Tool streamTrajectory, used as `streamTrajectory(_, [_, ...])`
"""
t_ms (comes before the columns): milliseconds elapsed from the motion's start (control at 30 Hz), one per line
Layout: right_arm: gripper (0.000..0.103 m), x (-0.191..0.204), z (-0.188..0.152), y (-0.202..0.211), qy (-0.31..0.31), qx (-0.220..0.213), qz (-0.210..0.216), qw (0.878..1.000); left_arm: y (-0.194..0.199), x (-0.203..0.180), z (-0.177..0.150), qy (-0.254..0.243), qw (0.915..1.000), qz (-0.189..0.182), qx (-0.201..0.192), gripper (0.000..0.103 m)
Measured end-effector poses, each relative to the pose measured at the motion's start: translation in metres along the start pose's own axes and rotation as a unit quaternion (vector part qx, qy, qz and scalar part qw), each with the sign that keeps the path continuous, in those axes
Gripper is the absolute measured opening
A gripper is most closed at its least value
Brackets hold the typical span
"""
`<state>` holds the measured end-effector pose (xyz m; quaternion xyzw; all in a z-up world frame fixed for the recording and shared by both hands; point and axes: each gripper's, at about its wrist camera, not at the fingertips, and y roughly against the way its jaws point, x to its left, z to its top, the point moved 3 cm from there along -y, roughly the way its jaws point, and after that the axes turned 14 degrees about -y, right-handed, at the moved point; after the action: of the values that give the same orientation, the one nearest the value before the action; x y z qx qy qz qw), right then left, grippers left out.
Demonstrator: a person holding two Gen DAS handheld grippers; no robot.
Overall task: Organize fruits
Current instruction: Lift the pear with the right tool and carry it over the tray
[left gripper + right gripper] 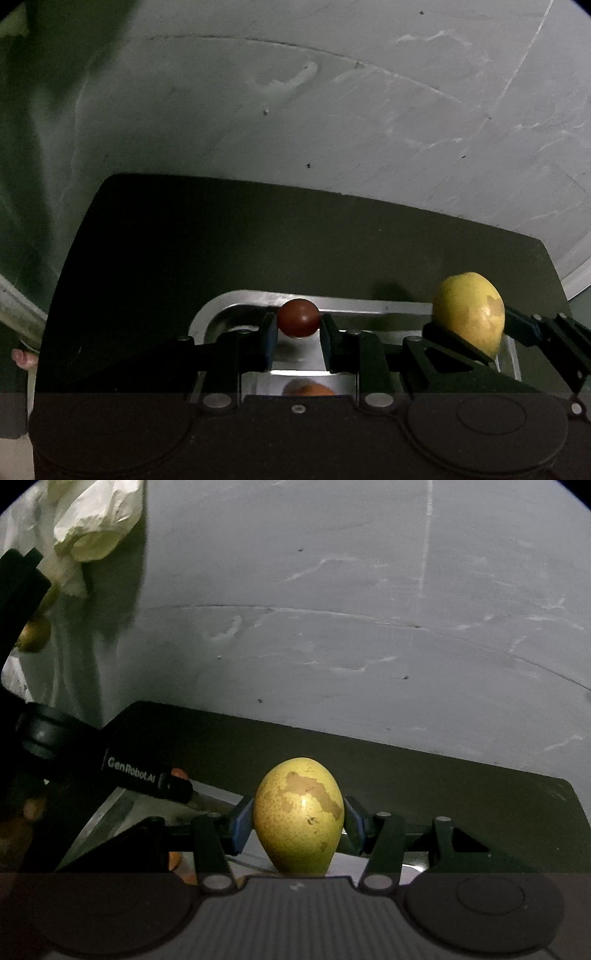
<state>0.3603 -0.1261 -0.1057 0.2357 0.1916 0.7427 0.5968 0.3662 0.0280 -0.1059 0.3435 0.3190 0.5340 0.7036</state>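
Observation:
My left gripper (298,330) is shut on a small dark red round fruit (298,317), held above a shiny metal tray (236,301) on a dark mat (221,240). An orange fruit (308,389) shows low in the tray, partly hidden by the gripper body. My right gripper (299,821) is shut on a yellow-green pear (299,816) with brown patches. In the left wrist view that pear (469,312) hangs over the tray's right end. The left gripper's black body (144,771) reaches in from the left of the right wrist view.
A scratched grey wall (369,110) rises behind the mat. A crumpled white plastic bag (96,524) hangs at the upper left, with a yellowish fruit (33,635) beneath it. Small orange fruit pieces (175,858) lie in the tray. A fingertip (22,358) shows at the far left.

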Motion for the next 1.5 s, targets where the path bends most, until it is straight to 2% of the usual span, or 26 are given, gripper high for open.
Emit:
streamTrajectory(933, [0.056,0.017,-0.007,-0.018,0.013,0.025,0.014,1.000,-0.028,-0.004,0.003,0.006,0.9999,0.000,0.015,0.026])
streamTrajectory(1233, [0.056,0.007,-0.010,-0.015,0.004,0.026,0.012,1.000,-0.031,-0.011,0.005,-0.004,0.9999,-0.006,0.014,0.026])
streamTrajectory(1500, [0.056,-0.011,-0.007,-0.007,-0.018,0.022,-0.007,1.000,-0.033,-0.029,0.006,-0.024,0.9994,-0.019,0.014,0.026])
